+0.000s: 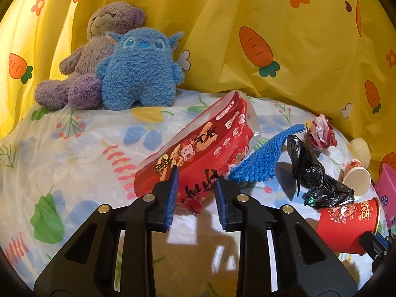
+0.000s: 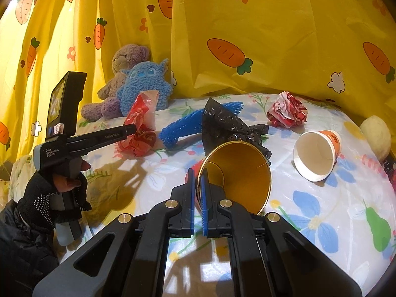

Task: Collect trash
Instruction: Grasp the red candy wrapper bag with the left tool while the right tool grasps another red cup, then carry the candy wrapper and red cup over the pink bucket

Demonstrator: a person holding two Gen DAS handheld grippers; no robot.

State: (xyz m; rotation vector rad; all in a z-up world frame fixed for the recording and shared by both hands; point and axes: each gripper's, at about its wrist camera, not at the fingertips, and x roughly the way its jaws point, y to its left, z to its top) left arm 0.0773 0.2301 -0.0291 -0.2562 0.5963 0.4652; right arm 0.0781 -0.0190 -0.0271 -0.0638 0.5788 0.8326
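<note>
Left tool (image 1: 195,193) clamps your red wrapper (image 1: 198,153); right tool (image 2: 197,198) pinches red cup (image 2: 237,173) rim. Black bag (image 2: 230,126), blue net (image 2: 183,128), white cup (image 2: 314,156), crumpled wrapper (image 2: 287,112) left on counter (image 2: 321,210).

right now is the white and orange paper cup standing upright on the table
No, the white and orange paper cup lies on its side on the floral table cover, its open mouth facing the camera.

Red wrapper (image 1: 198,153) propped tilted; blue net (image 1: 262,158), black bag (image 1: 314,173), cups w/ crumpled paper nearby.

Two plush toys (image 1: 111,59) sit behind the wrapper (image 1: 198,153); mesh (image 1: 257,158) and bag (image 1: 314,173) lie right
</note>
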